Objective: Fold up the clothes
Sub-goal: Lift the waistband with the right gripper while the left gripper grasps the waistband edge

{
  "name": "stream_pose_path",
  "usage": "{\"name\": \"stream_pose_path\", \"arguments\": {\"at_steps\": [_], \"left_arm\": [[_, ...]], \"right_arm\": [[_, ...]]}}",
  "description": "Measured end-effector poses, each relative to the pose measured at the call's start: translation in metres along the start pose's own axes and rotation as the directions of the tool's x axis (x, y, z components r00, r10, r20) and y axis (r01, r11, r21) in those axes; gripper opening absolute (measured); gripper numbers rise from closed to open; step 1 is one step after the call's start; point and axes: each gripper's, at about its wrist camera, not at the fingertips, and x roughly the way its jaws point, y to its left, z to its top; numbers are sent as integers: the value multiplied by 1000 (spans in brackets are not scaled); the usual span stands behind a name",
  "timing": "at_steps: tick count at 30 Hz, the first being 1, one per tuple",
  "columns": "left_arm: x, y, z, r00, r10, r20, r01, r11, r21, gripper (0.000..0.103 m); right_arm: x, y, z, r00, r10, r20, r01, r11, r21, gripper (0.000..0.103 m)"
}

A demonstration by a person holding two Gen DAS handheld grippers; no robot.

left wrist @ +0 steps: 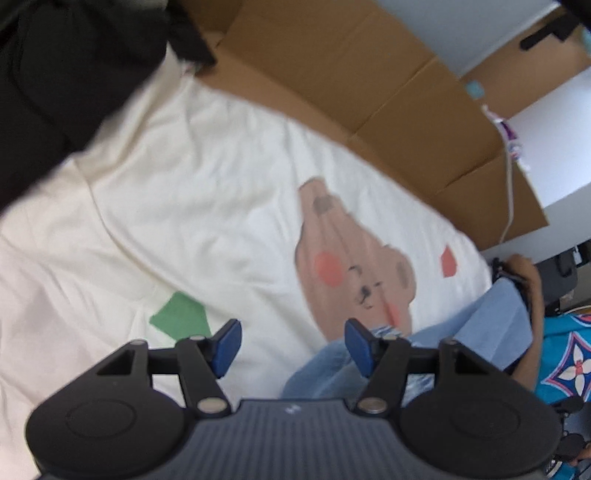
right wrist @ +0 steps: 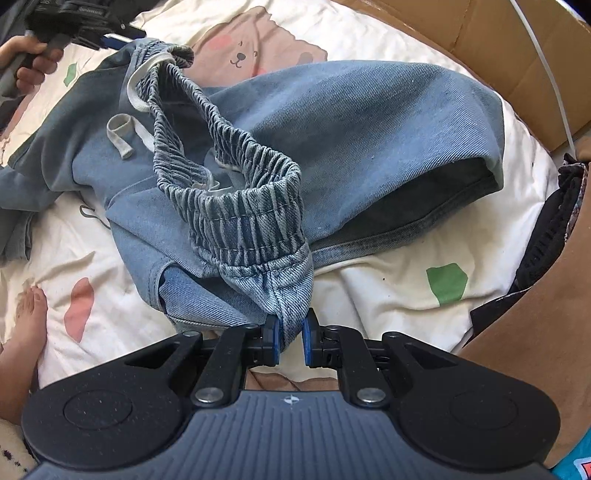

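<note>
The shorts point(right wrist: 332, 122), of pale blue denim, are spread on a cream sheet point(right wrist: 388, 295) on a bed, with the elastic waistband point(right wrist: 236, 184) pulled up and stretched toward the right wrist camera. A grey drawstring point(right wrist: 123, 134) is seen lying on the fabric near the far end of the waistband. One leg opening point(right wrist: 424, 199) is turned to the right, its dark inside shown. The near end of the waistband is clamped between the blue pads of the right gripper point(right wrist: 291, 341), whose jaws are closed on the denim. At the far end of the waistband, the left gripper point(right wrist: 85, 27) is seen from the right camera, held by a hand point(right wrist: 26, 62). In the left wrist view, the left gripper point(left wrist: 293, 347) is released, its blue pads spread wide with nothing between them; a bit of the shorts point(left wrist: 480, 332) is seen beside its right pad. The sheet is printed with a bear point(right wrist: 243, 48), green patches point(right wrist: 447, 282) and pink patches point(right wrist: 79, 308). A bare foot point(right wrist: 26, 325) is rested on the sheet at the left. Brown cardboard point(left wrist: 369, 81) is stood along the far side of the bed, and a white cable point(left wrist: 511, 192) is hung over it.
</note>
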Motion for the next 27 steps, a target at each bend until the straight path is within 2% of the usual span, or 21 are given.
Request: {"name": "stream_pose_path", "arguments": {"at_steps": [2,7,12,16,18,19,20,21,23,27], "left_arm": [[10,-2,-6,999,-31,-38,31,1000,3,63],[17,-12,-20,988,-135,-77,138,990,38,63],[16,-17,-25,982,-161,-101,168,983,73,63],[22,-17,-30,980,-151,-126,162,984,76,63],[22,-18,-32,980,-164,-117,173,982,75,58],[20,-19,-33,977,-181,-114,190,979,74,50],[19,-20,-33,975,-190,-113,199,977,78,46],[17,-23,-34,977,-183,-111,194,976,98,43],[12,-28,-36,980,-166,-114,182,973,143,31],[-7,-37,-38,982,-158,-102,175,965,197,20]], "right_arm": [[0,-1,-1,1000,5,-3,-5,1000,-2,11],[6,-4,-8,1000,9,-26,-9,1000,-7,11],[9,-5,-12,999,12,-37,-12,1000,-10,11],[10,-6,-12,999,9,-34,-10,1000,-9,11],[8,-7,-12,1000,14,-28,-14,1000,-5,11],[7,-7,-11,1000,16,-24,-16,1000,-4,11],[6,-8,-11,1000,18,-21,-18,1000,-2,11],[5,-9,-11,1000,20,-18,-20,1000,0,11],[3,-10,-11,1000,24,-11,-24,1000,4,11],[-11,-7,-10,999,24,29,-24,1000,0,10]]}}
